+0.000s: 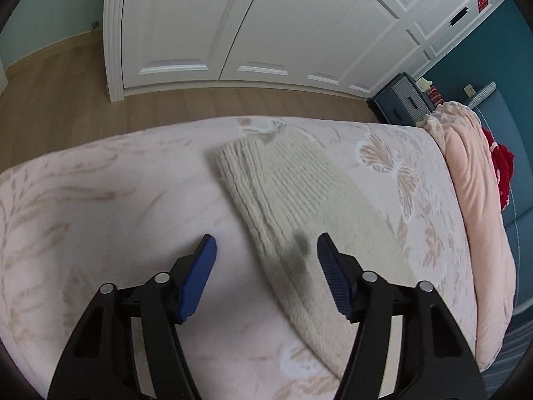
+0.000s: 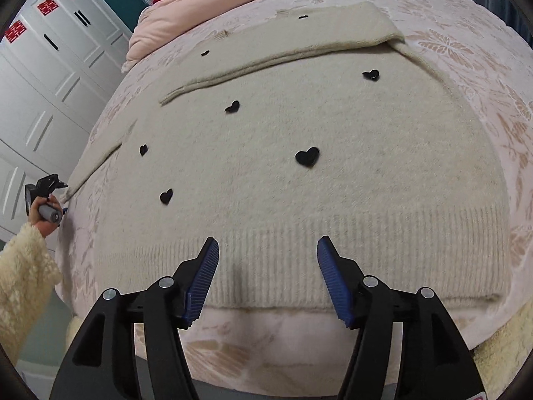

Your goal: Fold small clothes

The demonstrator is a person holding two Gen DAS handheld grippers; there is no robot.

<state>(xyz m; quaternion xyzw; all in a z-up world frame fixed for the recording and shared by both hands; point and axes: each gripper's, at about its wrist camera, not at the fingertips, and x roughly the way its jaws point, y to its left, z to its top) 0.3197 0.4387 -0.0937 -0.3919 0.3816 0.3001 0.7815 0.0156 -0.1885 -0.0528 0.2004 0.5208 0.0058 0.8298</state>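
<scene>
A pale floral bedspread [image 2: 466, 50] covers the bed beside white panelled wardrobe doors [image 1: 233, 26]. On it a cream fuzzy sweater [image 2: 299, 183] with black hearts lies flat, ribbed hem nearest. The right gripper [image 2: 268, 250] spreads above that hem; the left gripper [image 1: 266, 250] spreads over what seems its sleeve.

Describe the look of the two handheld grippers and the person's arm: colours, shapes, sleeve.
Both the left gripper and the right gripper have black angular plastic frames with silver pivot bolts and two blue ribbed finger pads. The person's left hand grips a grey handle, the arm in a fluffy cream fleece sleeve.
</scene>
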